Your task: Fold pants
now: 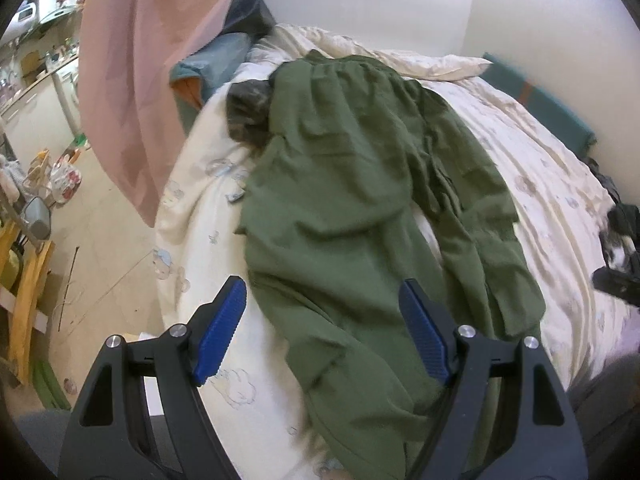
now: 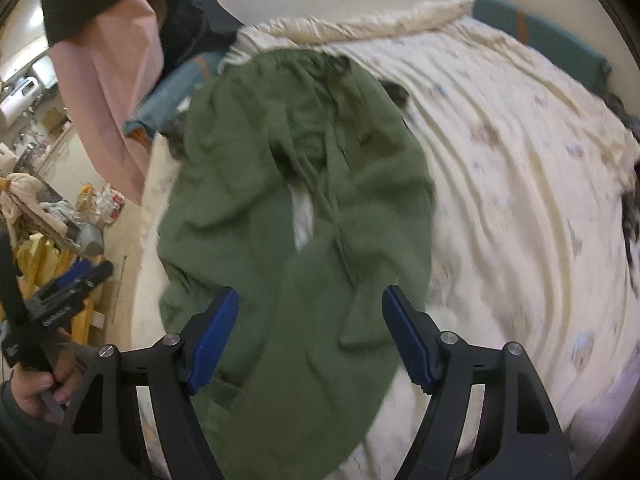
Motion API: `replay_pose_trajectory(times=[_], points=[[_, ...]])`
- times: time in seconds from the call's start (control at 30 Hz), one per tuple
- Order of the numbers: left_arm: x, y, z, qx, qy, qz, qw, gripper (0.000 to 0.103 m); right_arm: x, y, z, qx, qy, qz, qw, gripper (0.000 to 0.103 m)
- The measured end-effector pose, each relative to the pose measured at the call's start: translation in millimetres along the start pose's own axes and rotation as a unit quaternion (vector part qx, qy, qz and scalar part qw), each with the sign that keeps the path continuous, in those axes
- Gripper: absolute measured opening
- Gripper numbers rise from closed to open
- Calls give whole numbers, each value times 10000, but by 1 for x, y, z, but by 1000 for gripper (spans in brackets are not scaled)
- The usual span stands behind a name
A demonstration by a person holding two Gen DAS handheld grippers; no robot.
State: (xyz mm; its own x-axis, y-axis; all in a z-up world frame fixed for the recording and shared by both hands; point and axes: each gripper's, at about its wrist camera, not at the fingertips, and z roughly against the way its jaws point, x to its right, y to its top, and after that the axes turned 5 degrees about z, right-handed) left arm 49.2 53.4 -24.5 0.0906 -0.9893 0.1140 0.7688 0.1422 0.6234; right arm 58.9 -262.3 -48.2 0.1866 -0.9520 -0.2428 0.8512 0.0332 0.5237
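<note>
The lower ends of the green pants (image 1: 352,200) run out of sight beneath both grippers, so the leg hems cannot be made out in either view. A dark mottled item (image 1: 250,114) shows only partly from under the pants near the upper centre of the left wrist frame, too blurred to name. The right wrist frame is smeared with motion throughout.

The pants lie spread on the bed (image 1: 540,184), waistband toward the top of the frame, legs reaching down toward the cameras, with a sliver of bedding showing between them. The left gripper (image 1: 322,334) has its jaws wide apart, holding nothing, poised over one leg. The right gripper (image 2: 308,340) likewise stands wide open and empty above the cloth (in its frame's lower left the person's left hand (image 2: 36,388) grips a handle).

The bed wears a cream cover printed with pale cartoon figures. A pink cloth (image 1: 136,80) hangs at upper left, a teal cushion (image 1: 536,100) sits at upper right against the white wall, and a cluttered floor (image 1: 100,240) fills the left edge.
</note>
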Motion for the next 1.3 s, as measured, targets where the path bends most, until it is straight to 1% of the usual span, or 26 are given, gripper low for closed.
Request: replay_pose_trajectory(times=[0.13,0.2,0.3,0.37,0.43,0.53,0.67,0.73,0.83,0.93,1.03,1.13,1.17,1.2,1.23,1.27,1.3], points=[[16,-19,-10,-122,16,-287,9995,76,12,-28,-11,-250,-13,-232,9994,77],[20,-25,-12,-137,-8,-345,9993,76,17,-39,-16,-355,-71,-301,9989,77],[20,-29,-18,-203,-72,-311,9993,76,26,-52,-24,-489,-153,-486,9975,77],[19,-31,-22,-232,-10,-350,9991,76,32,-59,-30,-614,-220,-667,9956,77],[16,-33,-26,-276,44,-337,9990,76,35,-67,-38,-806,-253,-765,9935,77],[11,-34,-29,-390,-27,-167,9991,76,31,-80,-53,-1180,-244,-754,9898,77],[10,-34,-30,-371,23,-142,9992,76,25,-93,-73,-1635,-270,-777,9831,77],[8,-35,-32,-418,39,-102,9991,76,28,-99,-81,-1774,-426,-820,9798,77],[3,-35,-36,-497,83,-25,9987,76,39,-105,-82,-1810,-434,-1056,9768,77],[-2,-34,-35,-461,134,21,9988,76,50,-104,-73,-1617,-557,-1267,9771,77],[-7,-34,-37,-508,148,88,9986,76,54,-100,-70,-1643,-516,-1223,9774,77],[-9,-33,-43,-603,203,147,9979,76,54,-99,-77,-1750,-347,-1311,9752,77],[-10,-33,-45,-622,212,157,9977,76,54,-99,-81,-1788,-274,-1330,9745,74],[-10,-33,-46,-635,232,170,9976,76,51,-98,-87,-1810,-162,-1276,9750,57],[-10,-33,-47,-650,250,179,9974,76,44,-97,-94,-1853,-136,-1086,9766,36],[-9,-32,-48,-676,249,201,9972,76,39,-96,-95,-1871,-217,-908,9779,1],[-9,-32,-48,-680,227,215,9972,76,32,-93,-91,-1821,-312,-606,9809,2]])
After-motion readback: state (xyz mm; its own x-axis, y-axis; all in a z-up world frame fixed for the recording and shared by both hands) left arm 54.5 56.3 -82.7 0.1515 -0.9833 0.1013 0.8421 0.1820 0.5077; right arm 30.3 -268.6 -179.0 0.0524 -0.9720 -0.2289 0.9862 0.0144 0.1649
